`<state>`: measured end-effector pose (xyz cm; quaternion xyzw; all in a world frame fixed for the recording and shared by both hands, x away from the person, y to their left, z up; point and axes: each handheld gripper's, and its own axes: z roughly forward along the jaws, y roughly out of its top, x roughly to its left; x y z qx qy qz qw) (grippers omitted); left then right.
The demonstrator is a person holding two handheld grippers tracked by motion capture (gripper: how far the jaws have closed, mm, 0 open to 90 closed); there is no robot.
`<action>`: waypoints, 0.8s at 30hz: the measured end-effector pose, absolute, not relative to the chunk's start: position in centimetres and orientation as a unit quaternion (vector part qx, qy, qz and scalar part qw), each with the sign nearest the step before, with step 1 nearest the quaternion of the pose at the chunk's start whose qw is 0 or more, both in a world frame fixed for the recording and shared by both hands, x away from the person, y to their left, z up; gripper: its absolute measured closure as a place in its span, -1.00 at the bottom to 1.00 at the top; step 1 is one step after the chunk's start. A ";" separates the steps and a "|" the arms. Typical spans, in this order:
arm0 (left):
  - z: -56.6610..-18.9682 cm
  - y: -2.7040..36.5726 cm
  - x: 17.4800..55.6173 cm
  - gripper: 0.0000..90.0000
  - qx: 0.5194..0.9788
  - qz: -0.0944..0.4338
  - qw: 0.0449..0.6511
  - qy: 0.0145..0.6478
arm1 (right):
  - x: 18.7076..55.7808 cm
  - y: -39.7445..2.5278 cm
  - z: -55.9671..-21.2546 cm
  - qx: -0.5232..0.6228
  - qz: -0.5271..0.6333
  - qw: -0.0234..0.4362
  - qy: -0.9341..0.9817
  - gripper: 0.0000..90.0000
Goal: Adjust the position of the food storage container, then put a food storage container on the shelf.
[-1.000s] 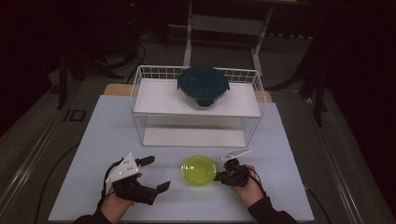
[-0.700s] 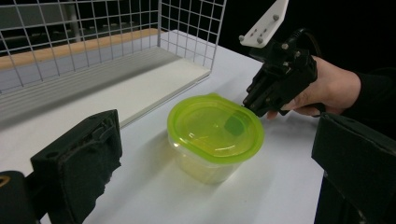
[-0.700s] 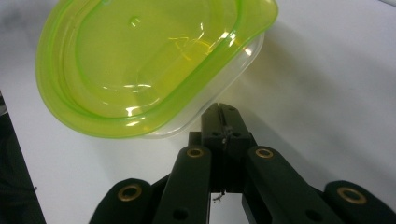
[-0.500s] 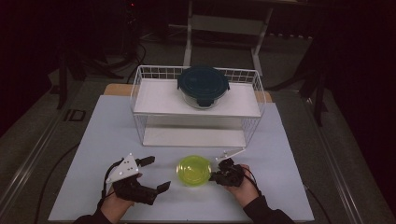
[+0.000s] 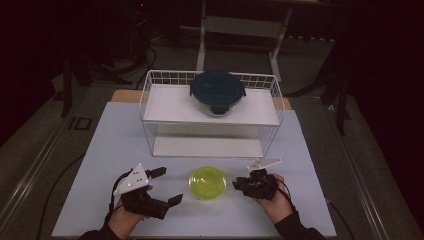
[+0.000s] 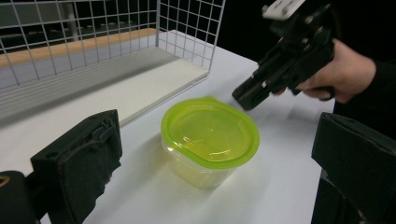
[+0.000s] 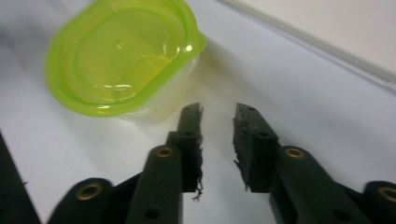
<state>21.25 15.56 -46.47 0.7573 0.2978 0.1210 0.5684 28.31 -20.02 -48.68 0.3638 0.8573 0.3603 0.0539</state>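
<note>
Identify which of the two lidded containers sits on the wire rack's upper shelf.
The dark teal-lidded glass container sits on the wire rack; the green-lidded plastic container stands on the table between both grippers.

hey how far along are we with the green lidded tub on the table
Done so far: the green-lidded tub stands upright on the white table in front of the wire rack, lid on. In hand: nothing is gripped. The right tool sits just beside the tub, jaws slightly apart and empty; the left tool is wide open, facing it. Left: actually grasping the tub and moving or opening it.
</note>
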 end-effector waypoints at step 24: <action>-45.0 13.9 23.6 -0.97 0.765 0.074 0.546 0.335 | 27.8 -20.8 -44.4 0.379 0.456 0.038 0.804 -0.68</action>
